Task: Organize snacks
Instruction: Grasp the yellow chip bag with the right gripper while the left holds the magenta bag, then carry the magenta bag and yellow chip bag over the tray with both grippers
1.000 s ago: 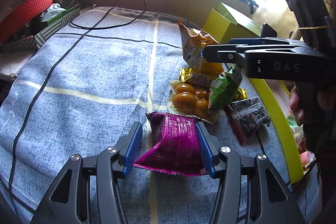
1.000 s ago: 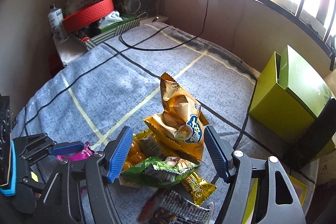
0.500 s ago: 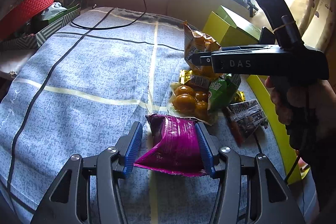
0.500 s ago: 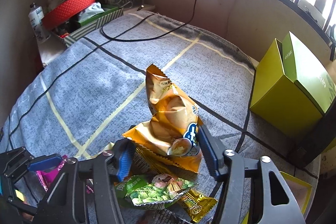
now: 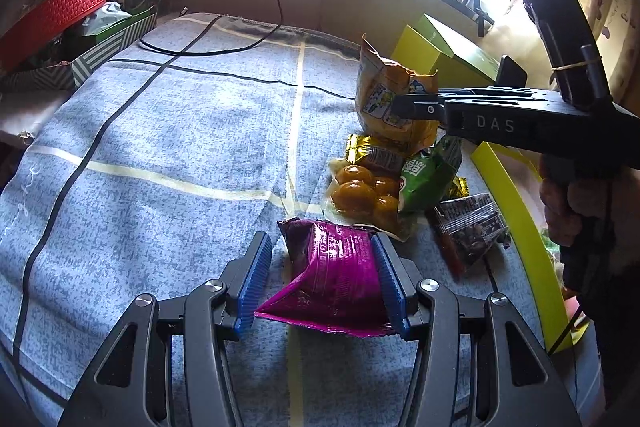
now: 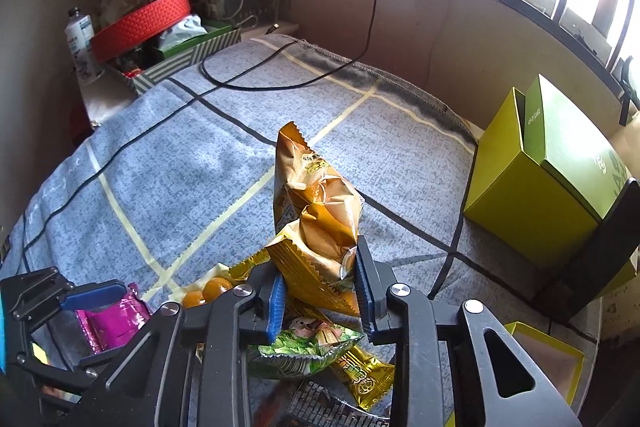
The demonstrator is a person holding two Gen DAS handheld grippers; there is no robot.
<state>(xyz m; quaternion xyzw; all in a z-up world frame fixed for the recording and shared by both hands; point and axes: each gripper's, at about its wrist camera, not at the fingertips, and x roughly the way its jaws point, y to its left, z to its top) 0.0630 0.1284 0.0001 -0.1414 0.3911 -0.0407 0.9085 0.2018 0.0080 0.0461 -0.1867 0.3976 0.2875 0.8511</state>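
Observation:
On the grey checked cloth (image 5: 160,147) lies a heap of snack packs. My right gripper (image 6: 320,267) is shut on the lower part of a golden crisp bag (image 6: 316,195), which stands upright above the heap. The left wrist view shows that gripper (image 5: 400,105) from the side, a hand behind it, clamping the same golden bag (image 5: 380,95). My left gripper (image 5: 320,247) is shut on a magenta pack (image 5: 336,267), both blue pads against its sides, near the cloth's front. The left gripper (image 6: 104,323) and the magenta pack (image 6: 108,319) also show at the lower left of the right wrist view.
Under the golden bag lie a clear pack of orange balls (image 5: 360,195), a green pack (image 5: 428,175), a small gold pack (image 5: 372,155) and a dark pack (image 5: 472,227). A yellow tray rim (image 5: 516,219) runs on the right, a yellow-green box (image 6: 520,195) behind. A black cable (image 6: 280,83) crosses the far cloth.
My right gripper's jaws went from wide open around the golden bag to shut on it, and the bag now stands more upright. The left gripper and magenta pack have not moved.

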